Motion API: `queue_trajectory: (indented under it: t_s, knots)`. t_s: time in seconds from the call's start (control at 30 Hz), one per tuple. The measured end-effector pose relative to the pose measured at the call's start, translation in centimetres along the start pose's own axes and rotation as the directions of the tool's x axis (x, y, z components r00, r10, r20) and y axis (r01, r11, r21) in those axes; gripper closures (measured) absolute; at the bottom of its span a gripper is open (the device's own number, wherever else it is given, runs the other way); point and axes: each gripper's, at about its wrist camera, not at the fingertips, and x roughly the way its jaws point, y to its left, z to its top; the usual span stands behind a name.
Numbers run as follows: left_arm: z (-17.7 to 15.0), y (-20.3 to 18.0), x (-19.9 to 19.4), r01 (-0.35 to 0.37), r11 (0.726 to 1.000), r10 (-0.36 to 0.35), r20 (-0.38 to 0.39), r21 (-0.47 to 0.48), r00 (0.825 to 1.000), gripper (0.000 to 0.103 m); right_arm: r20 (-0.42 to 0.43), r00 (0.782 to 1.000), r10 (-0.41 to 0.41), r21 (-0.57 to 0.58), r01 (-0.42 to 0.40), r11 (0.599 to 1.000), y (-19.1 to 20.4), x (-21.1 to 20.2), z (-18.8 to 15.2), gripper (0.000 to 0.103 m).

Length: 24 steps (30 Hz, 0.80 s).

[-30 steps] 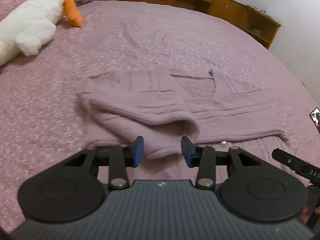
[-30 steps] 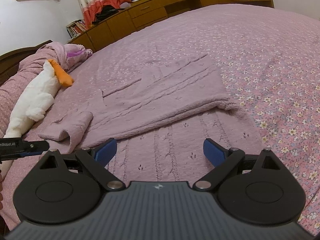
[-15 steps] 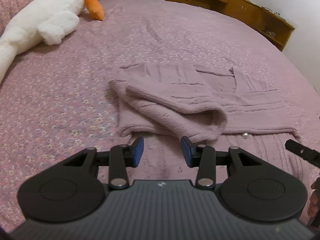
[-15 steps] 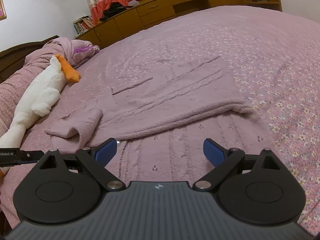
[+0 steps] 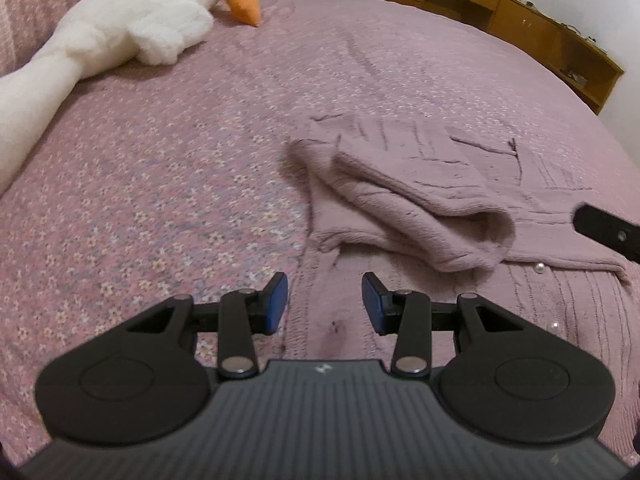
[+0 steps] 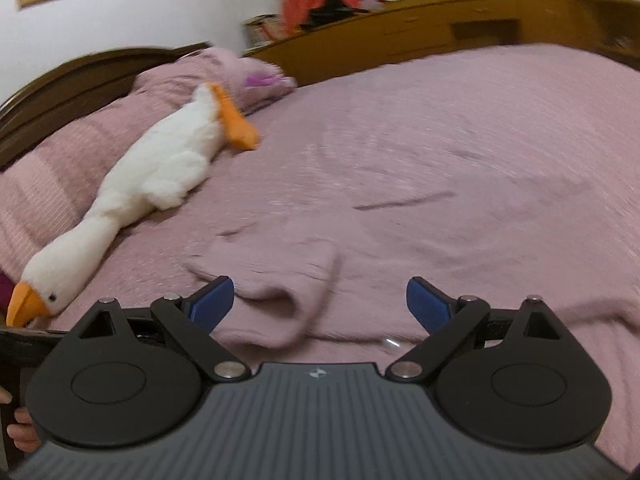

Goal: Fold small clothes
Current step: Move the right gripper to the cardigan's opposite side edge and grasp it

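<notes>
Pink floral bedspread [image 5: 168, 184] covers the bed, and on it lies a mauve knitted sweater [image 5: 404, 184], one sleeve [image 5: 452, 228] folded across its body. Left gripper [image 5: 324, 304] hovers over the sweater's lower edge, jaws apart and empty; right gripper [image 6: 320, 304] is spread wide above the sleeve, nothing held. White plush goose [image 6: 160, 184] lies well apart near the pillows.

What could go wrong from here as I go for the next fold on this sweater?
The sweater nearly matches the bedspread, so its edge by the open left gripper is easy to misjudge; you might pinch the bedspread too. The folded-over sleeve lies loose and may unfold if dragged. The right wrist view is blurred; the open right gripper may miss.
</notes>
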Motion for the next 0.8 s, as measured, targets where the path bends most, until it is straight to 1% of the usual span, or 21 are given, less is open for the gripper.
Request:
queue_trajectory:
  t_s: [0.17, 0.27, 0.37, 0.47, 0.57, 0.63, 0.67, 0.73, 0.77, 0.8]
  knots:
    - [-0.2, 0.3, 0.0, 0.001, 1.0, -0.001, -0.001, -0.006, 1.0, 0.06, -0.036, 0.998, 0.051, -0.107, -0.054, 0.993, 3.9, 2.9, 0.9, 0.006]
    - [-0.3, 0.3, 0.3, 0.007, 1.0, -0.007, -0.011, -0.012, 1.0, 0.06, -0.06, 0.996, 0.068, -0.158, -0.077, 0.984, 5.3, 5.1, 1.1, 0.009]
    - [-0.4, 0.2, 0.5, 0.01, 1.0, -0.01, -0.016, -0.016, 1.0, 0.06, -0.089, 0.995, 0.037, -0.189, -0.053, 0.98, 5.3, 7.5, 1.2, 0.018]
    - [-0.5, -0.1, 0.5, 0.016, 1.0, -0.016, -0.016, -0.001, 1.0, 0.06, -0.141, 0.99, 0.005, -0.179, -0.03, 0.983, 4.6, 9.7, 1.2, 0.026]
    - [-0.6, -0.4, 0.8, 0.008, 1.0, -0.008, -0.019, 0.015, 1.0, 0.06, -0.177, 0.984, -0.022, -0.19, -0.012, 0.982, 3.8, 11.2, 0.9, 0.033]
    - [-0.7, -0.6, 1.0, 0.008, 1.0, -0.007, -0.023, 0.019, 1.0, 0.06, -0.2, 0.98, -0.016, -0.191, -0.023, 0.981, 3.2, 12.0, 0.6, 0.038]
    - [-0.6, -0.5, 1.0, 0.01, 1.0, -0.01, -0.024, 0.019, 1.0, 0.06, -0.202, 0.979, -0.015, -0.19, -0.024, 0.982, 3.0, 12.3, 0.5, 0.043]
    - [-0.6, -0.5, 1.0, 0.014, 1.0, -0.014, -0.024, 0.019, 1.0, 0.06, -0.192, 0.981, -0.014, -0.175, -0.021, 0.984, 2.4, 12.4, 0.4, 0.057]
    - [-0.6, -0.6, 1.1, 0.013, 1.0, -0.013, -0.023, 0.02, 1.0, 0.06, -0.187, 0.982, -0.021, -0.17, -0.012, 0.985, 2.3, 12.4, 0.5, 0.07]
    - [-0.6, -0.5, 1.1, 0.012, 1.0, -0.012, -0.023, 0.021, 1.0, 0.06, -0.182, 0.983, -0.024, -0.165, -0.007, 0.986, 2.1, 12.3, 0.6, 0.08]
